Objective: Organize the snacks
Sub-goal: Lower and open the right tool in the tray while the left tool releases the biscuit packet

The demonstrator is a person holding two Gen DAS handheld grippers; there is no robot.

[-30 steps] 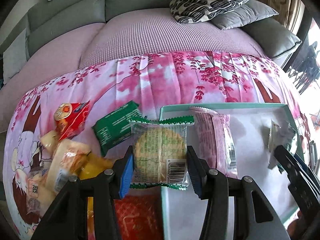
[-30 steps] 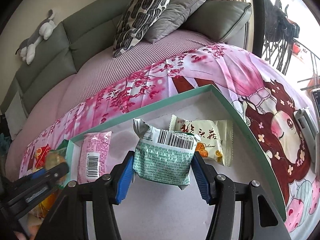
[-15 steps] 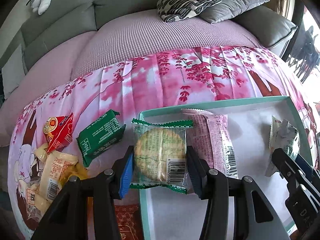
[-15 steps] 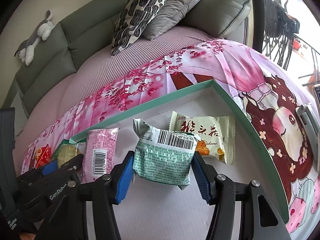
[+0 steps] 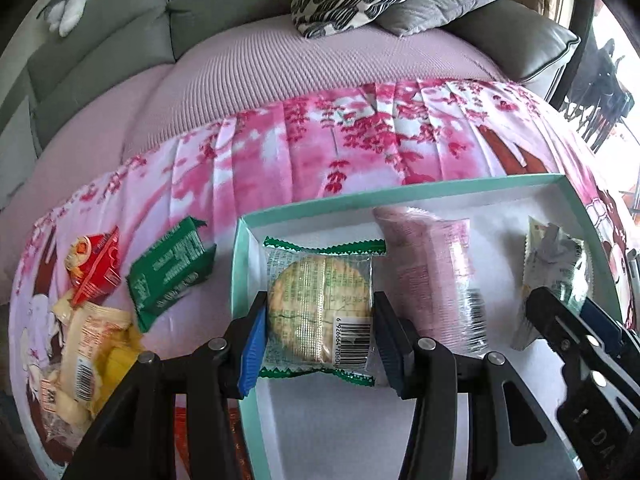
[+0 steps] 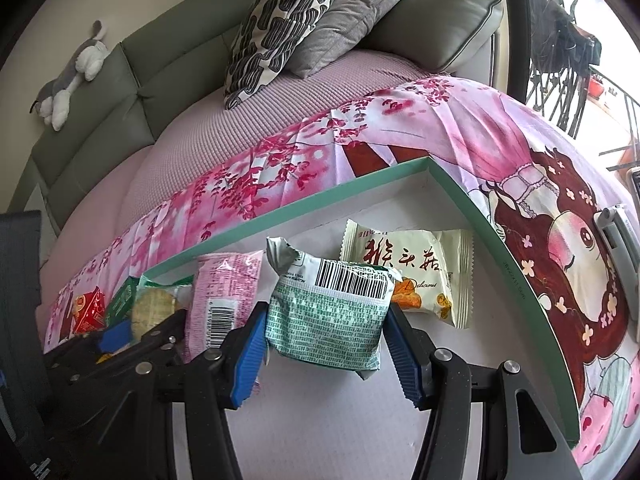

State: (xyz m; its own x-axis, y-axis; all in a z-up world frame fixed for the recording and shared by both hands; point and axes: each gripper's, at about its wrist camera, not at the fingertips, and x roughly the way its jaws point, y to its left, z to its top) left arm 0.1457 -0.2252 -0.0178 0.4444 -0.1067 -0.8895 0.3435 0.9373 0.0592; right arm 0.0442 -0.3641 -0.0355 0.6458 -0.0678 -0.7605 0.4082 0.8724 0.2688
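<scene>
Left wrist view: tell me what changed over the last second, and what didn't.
The left gripper carried the round cracker packet sideways from above the cloth to over the teal-rimmed box, clamped throughout. The right gripper stayed put, pads against the green-print packet. The pink packet and the loose snacks didn't move.

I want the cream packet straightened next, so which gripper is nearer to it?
Right. The right gripper, holding the green-white packet, sits beside the cream packet; the left gripper is across the box.
</scene>
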